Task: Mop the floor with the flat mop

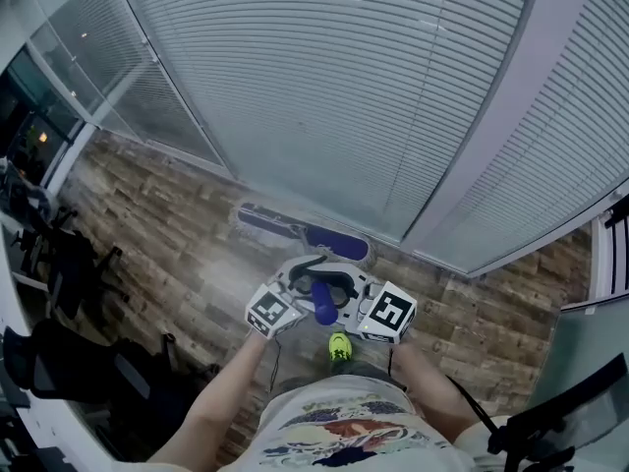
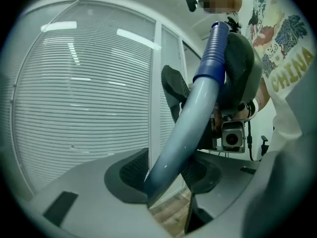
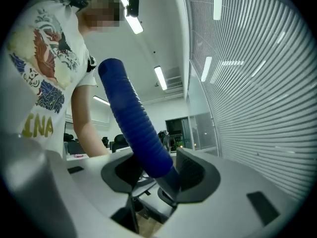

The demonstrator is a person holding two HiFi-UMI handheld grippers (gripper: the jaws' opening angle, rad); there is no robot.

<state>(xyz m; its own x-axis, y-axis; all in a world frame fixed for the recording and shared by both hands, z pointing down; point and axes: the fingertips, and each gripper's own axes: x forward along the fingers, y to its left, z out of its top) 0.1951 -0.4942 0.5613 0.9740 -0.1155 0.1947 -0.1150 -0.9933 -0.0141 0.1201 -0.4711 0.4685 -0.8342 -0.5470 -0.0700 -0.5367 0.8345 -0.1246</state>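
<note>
**Flat mop (image 1: 307, 234) being held in both grippers at the foot of a glass wall (image 1: 344, 87).**

Head view: the mop's head is lying flat on the wood floor (image 1: 147, 224) against the wall's base, its long axis running left to right. The handle is rising toward the person, seen almost end-on, with the left gripper (image 1: 300, 288) and right gripper (image 1: 356, 291) meeting on it.

Left gripper view: the jaws are standing fairly wide, pads pressing on the smooth pale pole (image 2: 185, 128), which is leaning up and to the right.

Right gripper view: the jaws are clamping the ribbed blue grip (image 3: 133, 118).

The mop is probably handling as light and stiff. The bare pole is likely to be slippery, so the ribbed grip is offering the surer hold.
</note>
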